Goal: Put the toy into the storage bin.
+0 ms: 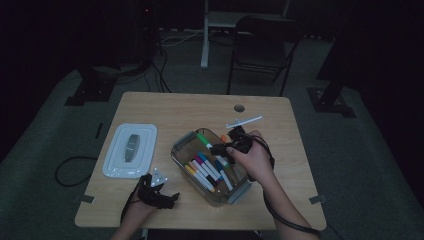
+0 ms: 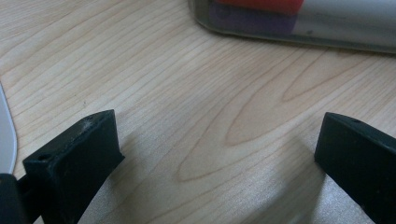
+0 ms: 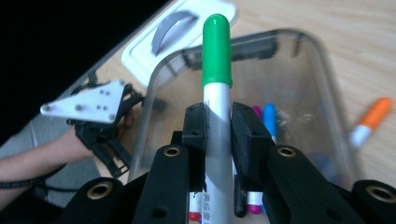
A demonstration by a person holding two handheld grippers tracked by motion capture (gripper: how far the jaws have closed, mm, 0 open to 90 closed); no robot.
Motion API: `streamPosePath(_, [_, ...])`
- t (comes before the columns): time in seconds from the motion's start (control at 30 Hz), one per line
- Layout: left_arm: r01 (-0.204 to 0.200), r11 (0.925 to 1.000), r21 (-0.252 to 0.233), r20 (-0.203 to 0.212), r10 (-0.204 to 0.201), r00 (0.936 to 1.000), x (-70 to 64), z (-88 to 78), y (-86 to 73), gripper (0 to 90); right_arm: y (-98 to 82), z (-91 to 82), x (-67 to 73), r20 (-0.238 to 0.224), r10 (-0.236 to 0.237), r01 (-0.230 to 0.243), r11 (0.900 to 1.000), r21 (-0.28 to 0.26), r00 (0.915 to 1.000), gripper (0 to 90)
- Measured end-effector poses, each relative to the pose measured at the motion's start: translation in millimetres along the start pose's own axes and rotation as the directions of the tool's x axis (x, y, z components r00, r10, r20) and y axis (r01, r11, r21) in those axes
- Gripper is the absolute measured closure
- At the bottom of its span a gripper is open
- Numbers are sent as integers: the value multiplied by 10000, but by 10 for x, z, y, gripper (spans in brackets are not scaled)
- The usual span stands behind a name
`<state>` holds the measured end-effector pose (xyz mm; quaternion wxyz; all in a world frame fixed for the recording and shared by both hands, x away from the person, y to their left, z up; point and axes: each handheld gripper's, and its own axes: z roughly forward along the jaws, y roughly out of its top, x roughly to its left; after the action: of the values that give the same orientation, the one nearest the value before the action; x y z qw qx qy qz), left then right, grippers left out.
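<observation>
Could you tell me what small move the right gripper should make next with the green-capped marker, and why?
Probably lower the green marker into the clear bin and open the fingers. The right gripper is shut on its barrel above the bin, where other markers already lie. An orange marker is on the table outside the bin. The left gripper rests open nearby.

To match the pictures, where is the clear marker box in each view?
High view: box at table centre, white lid to its left.
Left gripper view: box along top edge; lid at left edge.
Right gripper view: box across the middle; lid beyond it.
Shared landmark: the lid.
</observation>
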<state>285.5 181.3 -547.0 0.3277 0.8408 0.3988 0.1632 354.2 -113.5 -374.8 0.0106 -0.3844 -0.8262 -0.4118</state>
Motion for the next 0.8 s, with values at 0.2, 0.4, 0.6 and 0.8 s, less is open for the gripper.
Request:
streamPosePath(0.2, [10, 10000, -12, -3, -10, 10000, -1, 1, 0, 7, -7, 228, 99, -269, -220, 234, 9983, 529, 9994, 762])
streamPosePath(0.4, [-3, 10000, 11, 8, 3, 10000, 1, -1, 0, 7, -76, 621, 145, -547, -247, 338, 9846, 1717, 9982, 762])
streamPosePath(0.6, [-3, 10000, -4, -4, 3, 10000, 0, 1, 0, 7, -124, 897, 127, -371, -174, 264, 9656, 2586, 9992, 762])
streamPosePath(0.8, [-1, 10000, -5, -2, 1, 10000, 0, 0, 0, 7, -178, 1099, 126, -36, -209, 210, 9522, 3047, 9998, 761])
